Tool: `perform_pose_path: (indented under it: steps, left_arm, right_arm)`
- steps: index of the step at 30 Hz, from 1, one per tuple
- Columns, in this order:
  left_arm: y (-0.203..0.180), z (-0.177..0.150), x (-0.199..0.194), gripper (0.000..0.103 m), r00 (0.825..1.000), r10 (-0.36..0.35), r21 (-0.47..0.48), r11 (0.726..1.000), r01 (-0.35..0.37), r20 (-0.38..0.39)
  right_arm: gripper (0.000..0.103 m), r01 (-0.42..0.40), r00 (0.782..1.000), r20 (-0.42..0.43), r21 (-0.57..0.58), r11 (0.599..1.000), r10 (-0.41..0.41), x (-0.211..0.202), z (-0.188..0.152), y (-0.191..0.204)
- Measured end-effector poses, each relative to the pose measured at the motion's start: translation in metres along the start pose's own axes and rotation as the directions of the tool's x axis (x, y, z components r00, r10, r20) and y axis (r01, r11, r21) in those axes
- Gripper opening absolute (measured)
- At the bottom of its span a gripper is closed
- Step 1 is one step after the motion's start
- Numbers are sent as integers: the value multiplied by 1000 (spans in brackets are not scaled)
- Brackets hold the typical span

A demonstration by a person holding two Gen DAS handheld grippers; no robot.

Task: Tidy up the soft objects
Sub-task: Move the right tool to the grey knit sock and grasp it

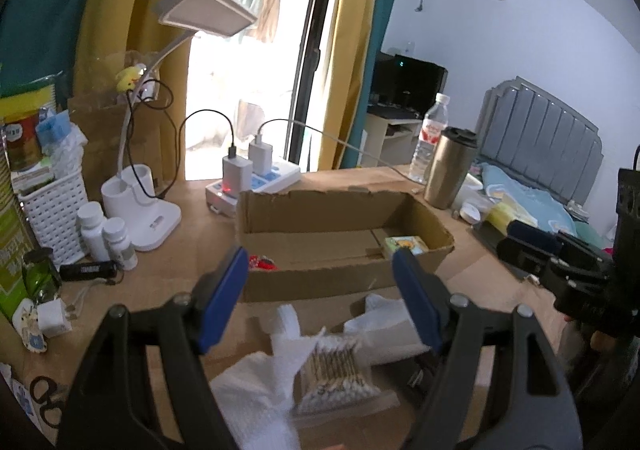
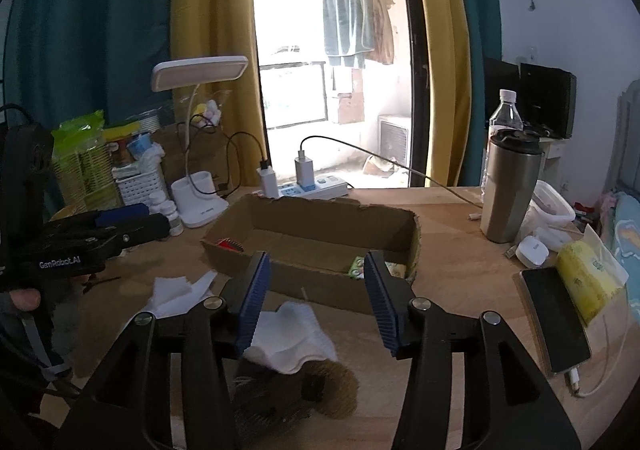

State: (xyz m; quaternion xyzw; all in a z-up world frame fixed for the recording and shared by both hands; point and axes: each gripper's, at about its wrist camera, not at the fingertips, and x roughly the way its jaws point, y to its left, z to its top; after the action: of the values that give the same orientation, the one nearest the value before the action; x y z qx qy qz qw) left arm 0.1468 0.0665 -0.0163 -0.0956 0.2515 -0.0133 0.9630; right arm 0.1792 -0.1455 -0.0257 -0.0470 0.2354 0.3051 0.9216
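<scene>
Both grippers empty, soft things lying short of the box.
Left wrist: left gripper point(image 1: 320, 302) gapes over limp white cloth point(image 1: 256, 390) and light, crinkly clear cotton-swab packet point(image 1: 336, 374); pinch its middle. Right wrist: right gripper point(image 2: 316, 302) spread above folded white towel point(image 2: 292, 338); shallow brown cardboard box point(image 2: 316, 250) has room, torn rim low.

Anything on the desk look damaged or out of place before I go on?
The cardboard box has a ragged, torn top rim along its back wall. In front of it, white cloths lie crumpled and loose on the desk, with a pack of cotton swabs among them. Nothing looks spilled.
</scene>
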Motion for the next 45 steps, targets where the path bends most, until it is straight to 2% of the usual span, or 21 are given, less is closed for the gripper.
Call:
perform_pose_path:
  steps: [11, 13, 14, 34, 45]
  left_arm:
    - [-6, -24, -14, 78, 1000, -15, 15, 1000, 15, -14]
    - [-6, -29, -17, 89, 1000, -15, 12, 1000, 16, -16]
    - [-6, -31, -19, 90, 1000, -17, 6, 1000, 17, -14]
    - [-13, -77, -43, 90, 997, -49, 5, 999, 50, -57]
    - [-14, -102, -38, 90, 994, -68, -13, 998, 67, -91]
  right_arm:
    - [53, -17, 1000, -16, -11, 1000, 17, -11, -17, 19]
    - [53, -21, 1000, -21, -15, 1000, 21, -12, -21, 22]
    - [53, -23, 999, -23, -17, 1000, 23, -13, -22, 25]
    - [54, -67, 992, -109, -39, 997, 63, -23, -71, 55]
    - [54, -71, 978, -198, -10, 997, 67, 5, -95, 52]
